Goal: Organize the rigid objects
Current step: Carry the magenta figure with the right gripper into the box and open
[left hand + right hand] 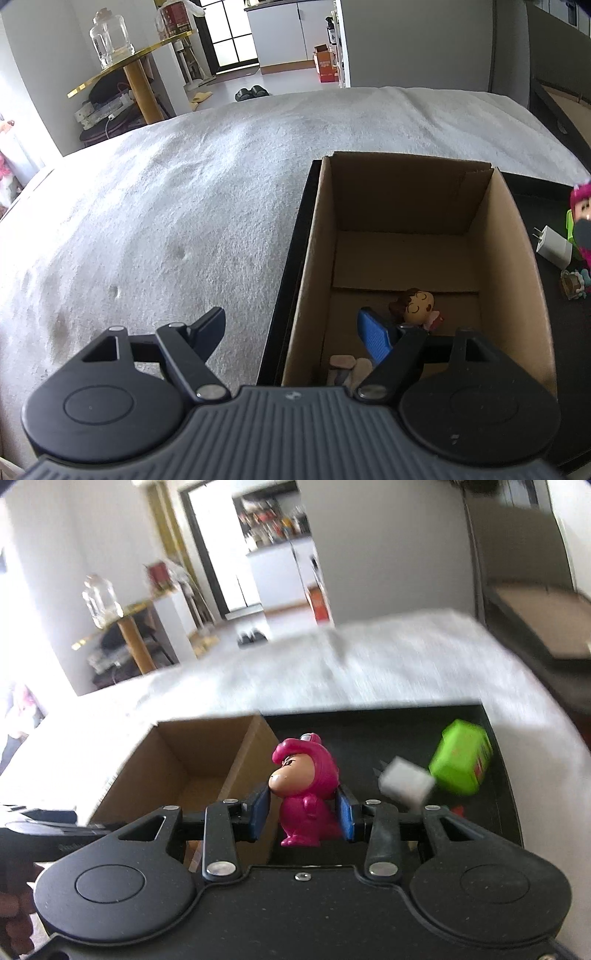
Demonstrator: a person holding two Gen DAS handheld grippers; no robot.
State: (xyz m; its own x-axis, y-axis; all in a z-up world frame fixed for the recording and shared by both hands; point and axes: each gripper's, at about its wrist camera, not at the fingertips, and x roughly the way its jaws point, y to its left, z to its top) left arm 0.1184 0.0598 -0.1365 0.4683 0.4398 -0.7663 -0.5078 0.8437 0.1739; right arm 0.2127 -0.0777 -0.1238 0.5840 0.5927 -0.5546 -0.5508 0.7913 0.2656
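My right gripper (303, 814) is shut on a pink toy figure (306, 794), held upright above the black tray (369, 723), just right of the cardboard box (240, 753). In the left wrist view the same pink figure (580, 206) shows at the right edge. My left gripper (295, 332) stands open with nothing between its fingers; one finger is over the white cover, the other over the cardboard box (314, 258). Inside the box lie a brown-haired doll figure (415, 304) and some small pale pieces (347, 363).
A white charger plug (406, 784) and a green box (461, 762) lie on the tray to the right. A small teal-and-brown trinket (574, 284) sits near the charger (554, 245). White bed cover (166, 221) spreads left of the box. A gold side table (129, 70) stands beyond.
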